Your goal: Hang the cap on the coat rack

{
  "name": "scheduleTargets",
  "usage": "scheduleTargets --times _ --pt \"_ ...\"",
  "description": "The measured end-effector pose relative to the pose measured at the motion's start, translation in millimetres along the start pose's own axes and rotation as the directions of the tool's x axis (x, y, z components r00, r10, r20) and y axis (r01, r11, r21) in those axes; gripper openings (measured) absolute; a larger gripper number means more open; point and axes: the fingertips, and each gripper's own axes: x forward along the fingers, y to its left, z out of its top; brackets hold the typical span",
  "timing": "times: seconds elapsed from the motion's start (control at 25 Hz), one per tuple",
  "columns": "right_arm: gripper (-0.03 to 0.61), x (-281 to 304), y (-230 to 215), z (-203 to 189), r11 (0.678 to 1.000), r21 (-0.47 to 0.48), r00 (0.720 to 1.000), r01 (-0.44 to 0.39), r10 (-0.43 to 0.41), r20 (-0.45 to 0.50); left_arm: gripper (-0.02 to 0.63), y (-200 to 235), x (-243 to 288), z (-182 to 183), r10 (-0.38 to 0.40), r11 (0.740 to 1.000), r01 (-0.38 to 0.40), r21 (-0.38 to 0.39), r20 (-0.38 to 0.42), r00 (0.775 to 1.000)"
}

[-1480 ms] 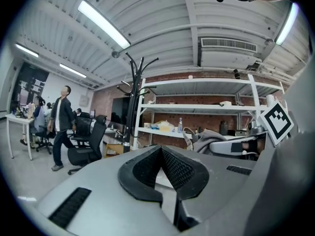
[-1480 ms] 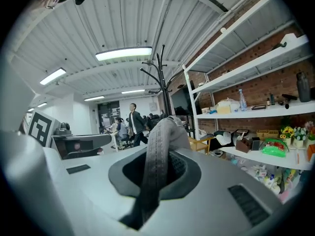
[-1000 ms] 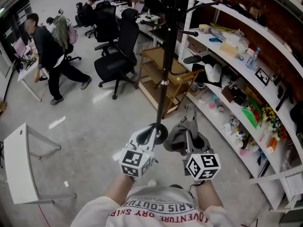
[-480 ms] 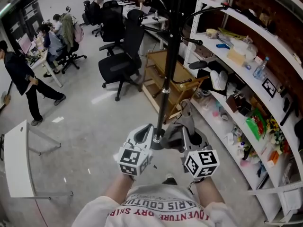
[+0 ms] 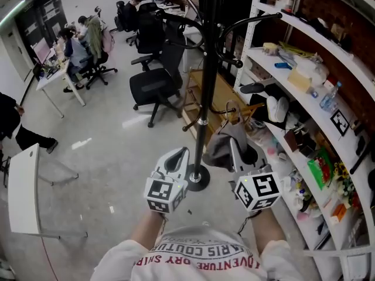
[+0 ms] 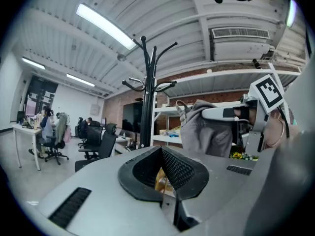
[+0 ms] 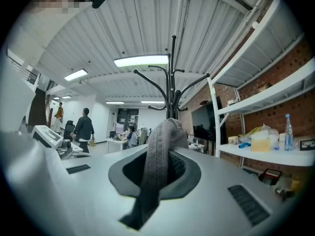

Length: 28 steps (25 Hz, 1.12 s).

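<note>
My right gripper (image 7: 166, 132) is clenched on the grey cap (image 7: 156, 167): a folded band of its fabric runs straight up between the pads and sags out towards the camera. My left gripper (image 6: 162, 154) has its pads pressed together with nothing between them.

In the head view the cap hangs as a limp bundle off the right jaws, just beside the coat rack (image 5: 205, 69) pole and low down near its round base, well below the curved hooks (image 5: 253, 19). The left gripper sits just on the other side of the pole.

I judge the cap light and soft. It slumps rather than keeping its shape, so it won't slip, but it won't hold itself open for a hook either. From the left gripper view a small strap loop (image 6: 182, 105) stands up from the bundle, and that looks the best thing to drop over a hook. I'd keep my pinch on the fabric edge and lift high.

Behind stand white shelving (image 5: 304, 45) and office chairs (image 5: 153, 84).
</note>
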Motion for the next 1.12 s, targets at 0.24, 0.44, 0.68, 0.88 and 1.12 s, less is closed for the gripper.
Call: scheduleTargets --times 0.24,0.44,0.68,0.88,1.12 --pt "0.028 6.9 -14.6 60.1 0.993 -0.109 0.991 -0.039 0.053 0.125 0.006 -4.5 14.5 12.5 0.049 0.998 -0.05 0.036 0.022 0.999" --pt "0.028 13.4 -22.3 94.0 0.983 -0.177 0.977 -0.041 0.076 0.197 0.006 -14.7 21.3 8.1 0.052 0.998 -0.053 0.028 0.026 0.998" --pt "0.028 31.3 -39.5 113.0 0.981 -0.191 0.969 -0.035 0.08 0.235 0.006 -10.8 27.1 -3.4 0.081 0.997 -0.082 0.014 0.008 0.997" --pt "0.028 49.9 -57.1 107.7 0.988 -0.153 0.973 -0.027 0.061 0.224 0.006 -7.7 28.8 -13.5 0.107 0.994 -0.107 0.012 -0.011 0.994" --pt "0.028 75.7 -63.5 95.0 0.992 -0.114 0.979 -0.057 0.078 0.186 0.006 -1.1 31.8 -20.1 0.131 0.991 -0.131 0.002 -0.035 0.991"
